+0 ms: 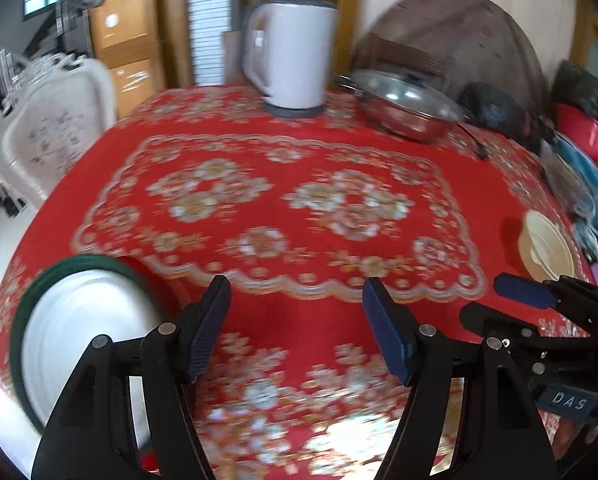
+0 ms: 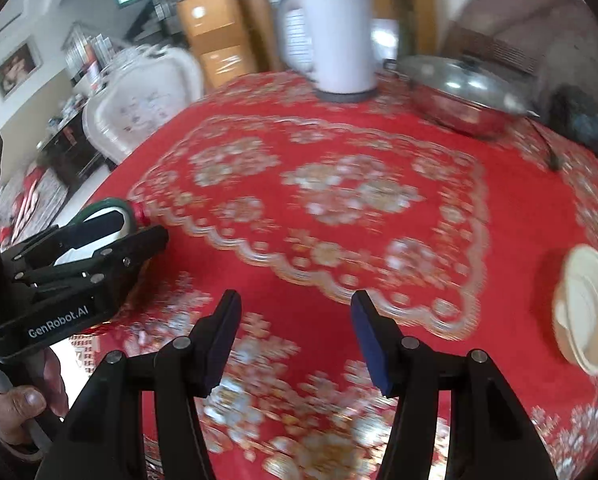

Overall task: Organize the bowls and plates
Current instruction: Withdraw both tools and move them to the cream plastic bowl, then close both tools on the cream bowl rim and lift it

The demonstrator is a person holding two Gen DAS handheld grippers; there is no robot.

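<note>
A white plate with a green rim lies on the red tablecloth at the near left edge; in the right wrist view only part of it shows behind the left gripper. A cream bowl sits at the right side of the table, also seen in the right wrist view. My left gripper is open and empty above the cloth, just right of the plate. My right gripper is open and empty, left of the bowl. The frames are blurred.
A white kettle and a lidded steel pan stand at the far side of the table. Dark bags, a red thing and blue cloth crowd the right edge. A white chair stands at the left.
</note>
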